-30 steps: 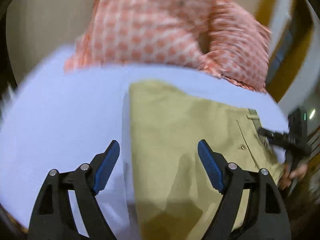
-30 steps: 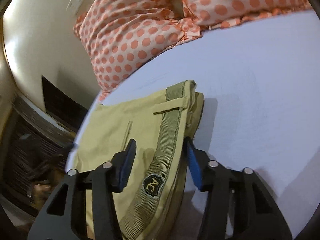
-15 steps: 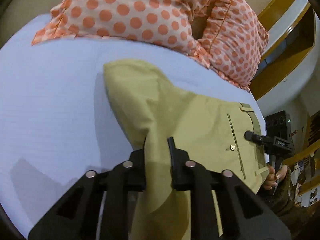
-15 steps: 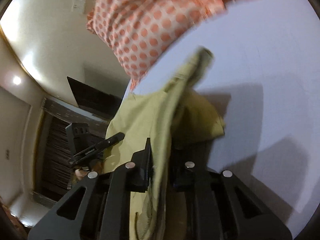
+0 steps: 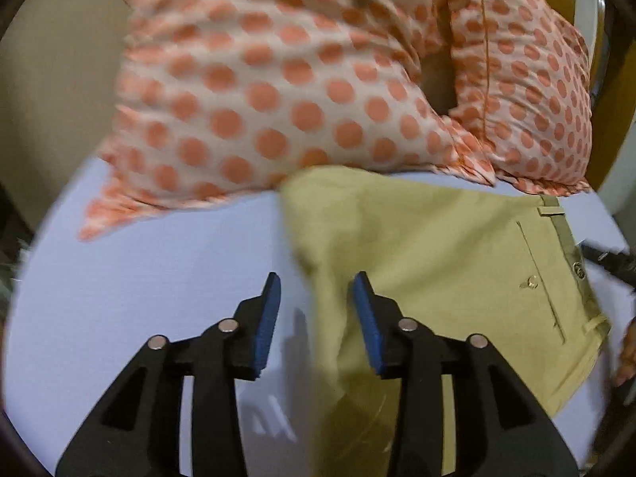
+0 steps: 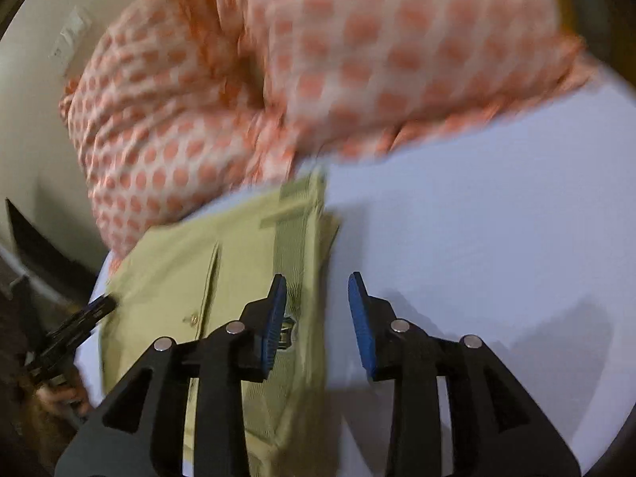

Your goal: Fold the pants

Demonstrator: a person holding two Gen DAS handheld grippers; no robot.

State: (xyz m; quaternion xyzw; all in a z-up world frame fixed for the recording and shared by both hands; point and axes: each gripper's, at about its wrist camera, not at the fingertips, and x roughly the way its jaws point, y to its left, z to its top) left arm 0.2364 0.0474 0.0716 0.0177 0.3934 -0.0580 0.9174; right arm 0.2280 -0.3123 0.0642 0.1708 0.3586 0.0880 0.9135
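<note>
Khaki pants [image 5: 437, 262] lie folded on the white bed sheet [image 5: 159, 278], the waistband with button and belt loop at the right. My left gripper [image 5: 316, 318] is open over the folded left edge, with cloth between the blue pads [image 5: 367, 326] but not pinched. In the right wrist view the pants [image 6: 190, 278] show their waistband and badge. My right gripper [image 6: 318, 314] is open over the waistband's right edge. The other gripper's black tip [image 6: 79, 318] shows at the far left.
Two orange polka-dot pillows [image 5: 278, 91] lie just behind the pants, touching their far edge. They also show in the right wrist view [image 6: 318, 71]. Bare white sheet [image 6: 497, 238] spreads to the right of the pants. A wall lies behind the pillows.
Half a second ago both grippers were shut on lifted cloth. Now both are open, and the pants lie flat, closer to the pillows.
</note>
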